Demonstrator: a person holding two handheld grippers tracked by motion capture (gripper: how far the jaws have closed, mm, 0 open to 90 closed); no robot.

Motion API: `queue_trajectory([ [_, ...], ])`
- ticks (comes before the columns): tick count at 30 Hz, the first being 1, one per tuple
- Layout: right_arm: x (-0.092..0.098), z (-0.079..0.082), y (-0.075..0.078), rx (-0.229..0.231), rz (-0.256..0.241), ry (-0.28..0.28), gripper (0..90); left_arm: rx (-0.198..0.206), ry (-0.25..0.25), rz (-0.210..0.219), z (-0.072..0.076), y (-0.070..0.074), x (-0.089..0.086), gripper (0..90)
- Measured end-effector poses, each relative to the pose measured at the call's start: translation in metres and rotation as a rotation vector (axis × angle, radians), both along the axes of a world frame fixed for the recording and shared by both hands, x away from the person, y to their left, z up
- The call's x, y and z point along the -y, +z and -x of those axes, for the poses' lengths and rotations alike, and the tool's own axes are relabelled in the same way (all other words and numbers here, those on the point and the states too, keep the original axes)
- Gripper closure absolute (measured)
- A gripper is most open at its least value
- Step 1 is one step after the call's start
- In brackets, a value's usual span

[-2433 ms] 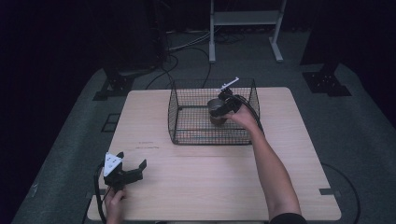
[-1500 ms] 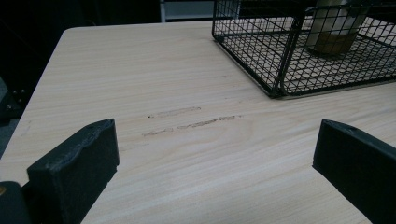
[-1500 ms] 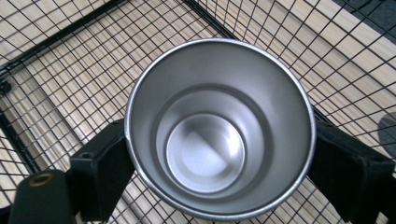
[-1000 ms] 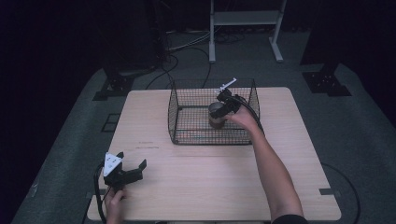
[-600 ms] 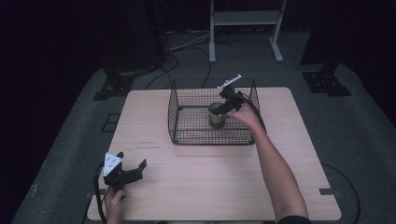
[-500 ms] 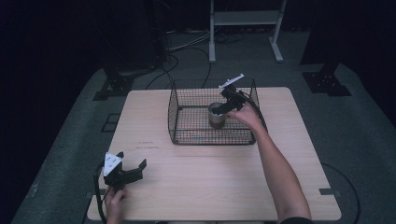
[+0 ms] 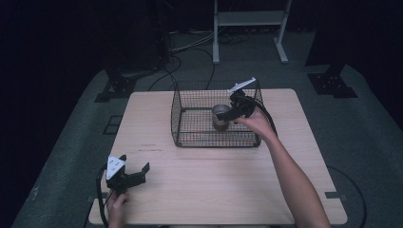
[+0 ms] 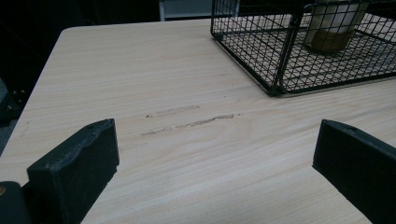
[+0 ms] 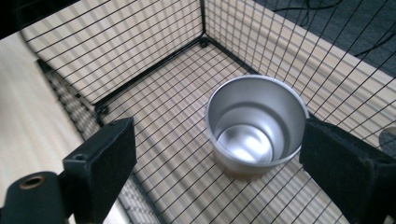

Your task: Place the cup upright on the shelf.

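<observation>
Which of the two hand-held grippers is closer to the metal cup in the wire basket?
The right hand-held gripper: it hovers open just beside the metal cup inside the wire basket. The left hand-held gripper rests far off at the table's near left corner.

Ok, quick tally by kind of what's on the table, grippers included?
Metal cup: 1
Wire basket: 1
Grippers: 2, left gripper and right gripper
Total: 4

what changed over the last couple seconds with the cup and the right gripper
The right gripper let go of the metal cup, which now stands upright on the floor of the wire basket, and drew back slightly with its jaws open. The left gripper stayed open, resting on the table.
</observation>
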State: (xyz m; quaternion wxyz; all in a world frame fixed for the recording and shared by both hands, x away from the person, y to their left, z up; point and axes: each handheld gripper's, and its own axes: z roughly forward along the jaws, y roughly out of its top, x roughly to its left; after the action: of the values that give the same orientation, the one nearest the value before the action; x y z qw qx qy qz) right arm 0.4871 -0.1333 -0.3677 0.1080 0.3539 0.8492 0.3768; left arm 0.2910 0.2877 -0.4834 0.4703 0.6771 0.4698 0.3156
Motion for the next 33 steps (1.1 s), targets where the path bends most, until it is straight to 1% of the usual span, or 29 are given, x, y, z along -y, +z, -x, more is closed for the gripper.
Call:
queue_trajectory([
  [5,0.007,0.013,0.004,0.011,-0.02,0.016,10.3,-0.001,0.0,-0.004,0.0,0.0,0.0,0.0],
  [6,0.012,0.018,0.008,0.023,-0.021,0.025,10.3,-0.002,0.0,-0.006,0.0,0.0,0.0,0.0],
  [11,0.021,0.025,0.015,0.034,-0.05,0.031,10.3,-0.004,0.002,-0.01,0.0,0.0,0.001,0.0],
  [13,0.024,0.028,0.016,0.039,-0.05,0.037,10.3,-0.003,0.002,-0.01,-0.001,0.0,0.001,0.0],
  [18,0.029,0.035,0.02,0.046,-0.063,0.032,10.3,-0.004,0.0,-0.014,0.0,0.0,0.001,0.0],
  [19,0.031,0.037,0.021,0.047,-0.074,0.033,10.3,-0.003,0.0,-0.016,0.0,0.0,0.001,0.0],
  [30,0.037,0.05,0.024,0.057,-0.078,0.05,10.3,-0.005,0.002,-0.017,0.0,0.0,0.002,0.0],
  [33,0.041,0.057,0.024,0.062,-0.08,0.059,10.3,-0.003,0.001,-0.023,0.0,0.0,0.002,0.0],
])
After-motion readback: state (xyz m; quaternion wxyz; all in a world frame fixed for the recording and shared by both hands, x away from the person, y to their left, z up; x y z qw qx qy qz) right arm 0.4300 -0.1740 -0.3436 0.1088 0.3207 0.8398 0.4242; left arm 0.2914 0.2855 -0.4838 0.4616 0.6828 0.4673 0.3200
